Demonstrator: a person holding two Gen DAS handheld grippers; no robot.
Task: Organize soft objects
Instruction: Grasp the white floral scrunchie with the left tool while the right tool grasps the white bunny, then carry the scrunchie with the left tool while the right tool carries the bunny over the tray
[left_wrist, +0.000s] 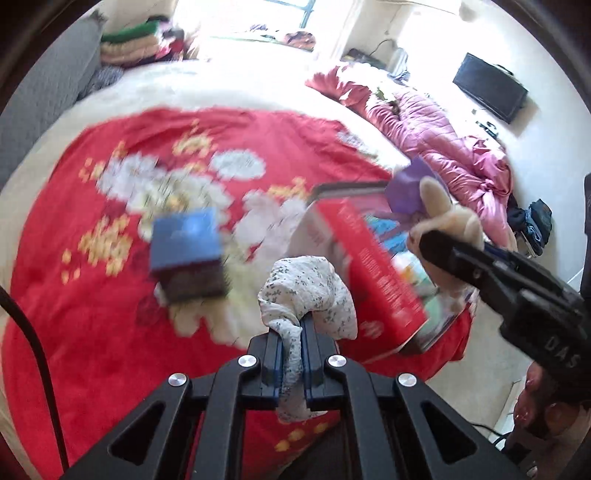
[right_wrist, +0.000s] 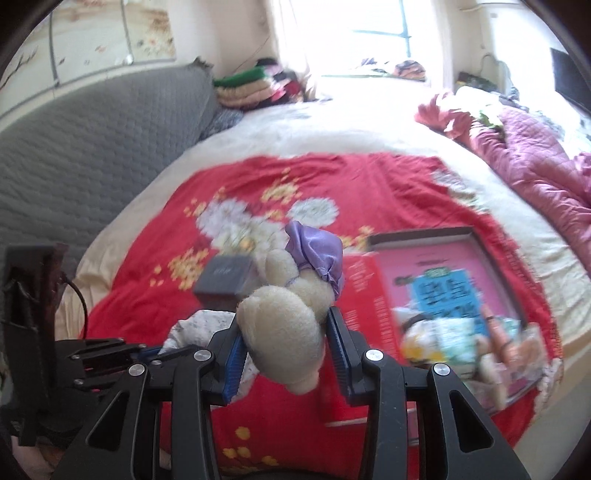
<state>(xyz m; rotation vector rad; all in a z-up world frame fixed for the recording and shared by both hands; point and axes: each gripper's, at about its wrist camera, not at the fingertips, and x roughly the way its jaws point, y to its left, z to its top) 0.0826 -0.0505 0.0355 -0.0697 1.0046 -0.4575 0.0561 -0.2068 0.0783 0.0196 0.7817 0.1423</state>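
1. Left wrist view: the left gripper (left_wrist: 291, 354) has its fingers clenched on a speckled white cloth (left_wrist: 306, 295), which bunches above the tips and hangs below them. It is held up over the red blanket (left_wrist: 92, 314) on the bed, likely so it can be carried clear of the bedding.
2. Same view: a red box (left_wrist: 373, 273) lies open on the blanket to the right, with soft things already inside; it looks like the collecting place. A blue cube (left_wrist: 184, 254) sits near the cloth, blurred.
3. Same view: the right gripper (left_wrist: 439, 247) reaches in from the right, holding a cream plush toy (left_wrist: 450, 218) over the box's far side.
4. Right wrist view: the right gripper (right_wrist: 284, 358) has its fingers grasping the plush (right_wrist: 284, 325) by its pale lower body, so the purple bonnet (right_wrist: 317, 258) points away. The toy hangs above the blanket (right_wrist: 147, 258), just left of the box (right_wrist: 436, 280).
5. Same view: the cloth (right_wrist: 192, 328) and left gripper (right_wrist: 147, 350) show at lower left, close beside the plush. Both items seem bound for the box.
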